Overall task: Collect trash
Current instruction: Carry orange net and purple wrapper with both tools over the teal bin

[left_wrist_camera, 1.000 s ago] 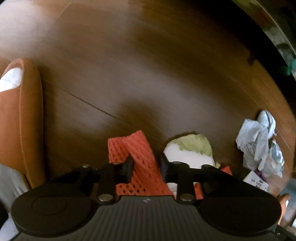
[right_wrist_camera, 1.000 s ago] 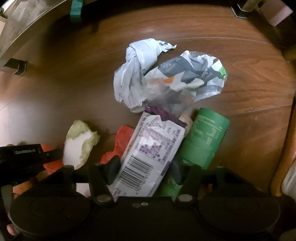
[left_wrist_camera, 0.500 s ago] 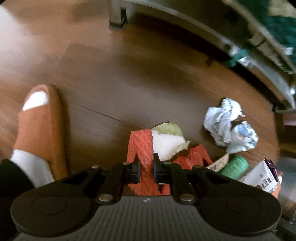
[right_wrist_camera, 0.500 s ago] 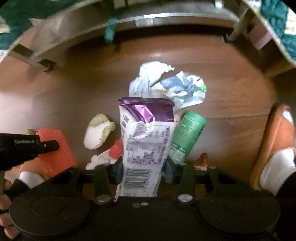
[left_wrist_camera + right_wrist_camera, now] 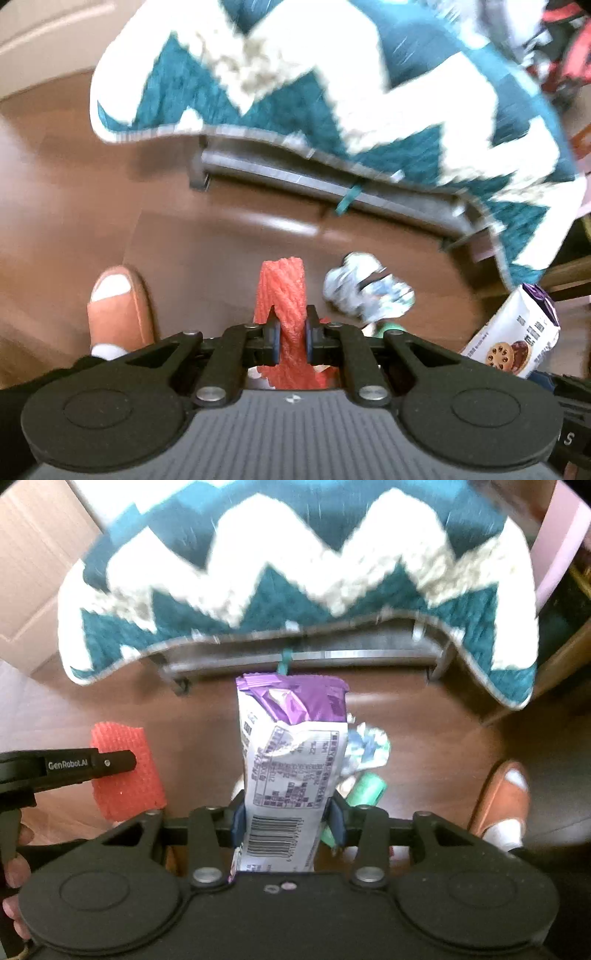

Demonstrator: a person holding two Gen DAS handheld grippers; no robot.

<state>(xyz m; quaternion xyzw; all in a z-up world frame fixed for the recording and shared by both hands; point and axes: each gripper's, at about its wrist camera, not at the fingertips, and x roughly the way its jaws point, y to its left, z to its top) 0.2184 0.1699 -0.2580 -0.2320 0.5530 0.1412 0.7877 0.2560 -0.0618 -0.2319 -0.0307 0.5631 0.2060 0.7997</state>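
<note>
My left gripper (image 5: 290,334) is shut on a red foam net sleeve (image 5: 284,291) and holds it above the wooden floor; the sleeve also shows in the right wrist view (image 5: 125,771). My right gripper (image 5: 286,818) is shut on a white and purple cookie wrapper (image 5: 291,753), which stands upright between the fingers and also shows in the left wrist view (image 5: 513,332). On the floor below lie crumpled white wrappers (image 5: 365,291) and a green tube (image 5: 367,788).
A bed with a teal and white zigzag blanket (image 5: 295,561) on a metal frame (image 5: 332,184) stands ahead. The person's orange slippers (image 5: 118,306) (image 5: 502,797) stand on the brown floor (image 5: 74,206) at left and right.
Both grippers have risen well above the floor with the sleeve and wrapper in them. The views tilted up, so the bed and blanket now fill the top.
</note>
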